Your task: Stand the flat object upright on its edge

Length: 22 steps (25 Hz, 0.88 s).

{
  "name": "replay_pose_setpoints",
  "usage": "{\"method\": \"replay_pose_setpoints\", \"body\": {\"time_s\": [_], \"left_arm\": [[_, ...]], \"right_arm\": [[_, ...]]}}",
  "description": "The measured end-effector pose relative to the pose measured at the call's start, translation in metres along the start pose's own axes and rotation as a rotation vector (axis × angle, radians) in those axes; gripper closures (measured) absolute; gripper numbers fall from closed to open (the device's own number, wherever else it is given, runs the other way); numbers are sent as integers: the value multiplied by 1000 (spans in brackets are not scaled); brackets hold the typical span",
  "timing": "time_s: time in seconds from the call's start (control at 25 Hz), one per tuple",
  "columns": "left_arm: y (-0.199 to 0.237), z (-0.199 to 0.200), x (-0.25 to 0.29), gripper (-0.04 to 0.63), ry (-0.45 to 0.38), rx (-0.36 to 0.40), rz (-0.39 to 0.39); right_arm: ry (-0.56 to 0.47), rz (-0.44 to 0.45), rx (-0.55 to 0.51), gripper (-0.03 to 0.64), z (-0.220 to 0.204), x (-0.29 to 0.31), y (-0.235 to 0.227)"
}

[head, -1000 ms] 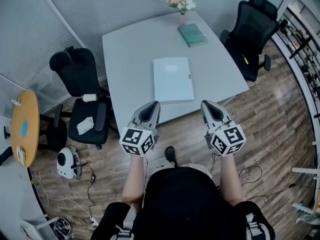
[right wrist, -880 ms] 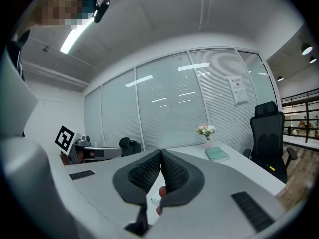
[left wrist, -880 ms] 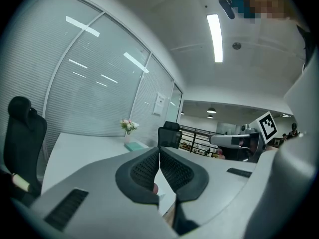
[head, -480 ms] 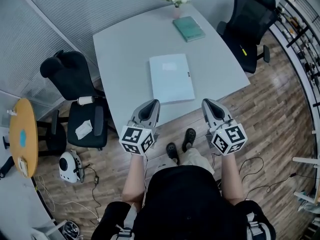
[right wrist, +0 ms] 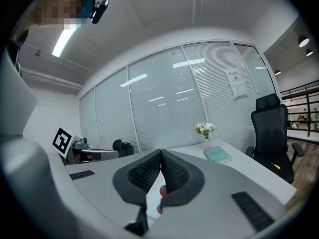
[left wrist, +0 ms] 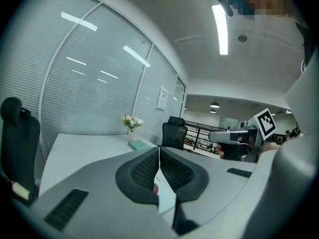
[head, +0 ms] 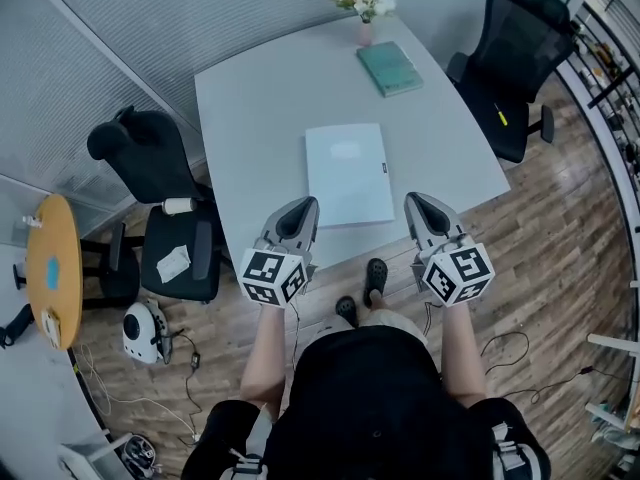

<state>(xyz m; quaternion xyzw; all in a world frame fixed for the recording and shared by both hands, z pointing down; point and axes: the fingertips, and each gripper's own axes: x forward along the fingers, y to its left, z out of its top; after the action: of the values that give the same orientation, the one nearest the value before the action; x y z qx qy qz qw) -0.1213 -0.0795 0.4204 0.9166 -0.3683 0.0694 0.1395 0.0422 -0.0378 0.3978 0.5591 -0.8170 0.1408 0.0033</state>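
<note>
The pale blue folder (head: 348,173) lies flat on the desk (head: 255,98), close to its near edge. The left gripper (head: 304,208) and right gripper (head: 417,203) are held just beside the folder's two near corners. Both pairs of fingers are clenched together with nothing between them. A green book (head: 390,68) and a flower vase (head: 364,10) sit at the far end.

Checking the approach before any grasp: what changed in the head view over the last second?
The person stepped toward the table. This brought the left gripper and right gripper closer to the near edge of the pale flat folder. Nothing was taken or let go, and both grippers stay shut and empty. The folder still lies flat; the green book and flowers are unmoved.
</note>
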Motion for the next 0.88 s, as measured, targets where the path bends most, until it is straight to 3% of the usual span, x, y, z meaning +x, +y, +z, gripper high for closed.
{"method": "replay_pose_setpoints", "body": {"time_s": [0.44,0.88], "left_arm": [[8,40,66,571,-26,27,76],[18,35,104,571,-11,-20,179]], "right_arm": [[-24,81,-8,600,37,52,-63],[27,149,17,600,29,88,-114]]}}
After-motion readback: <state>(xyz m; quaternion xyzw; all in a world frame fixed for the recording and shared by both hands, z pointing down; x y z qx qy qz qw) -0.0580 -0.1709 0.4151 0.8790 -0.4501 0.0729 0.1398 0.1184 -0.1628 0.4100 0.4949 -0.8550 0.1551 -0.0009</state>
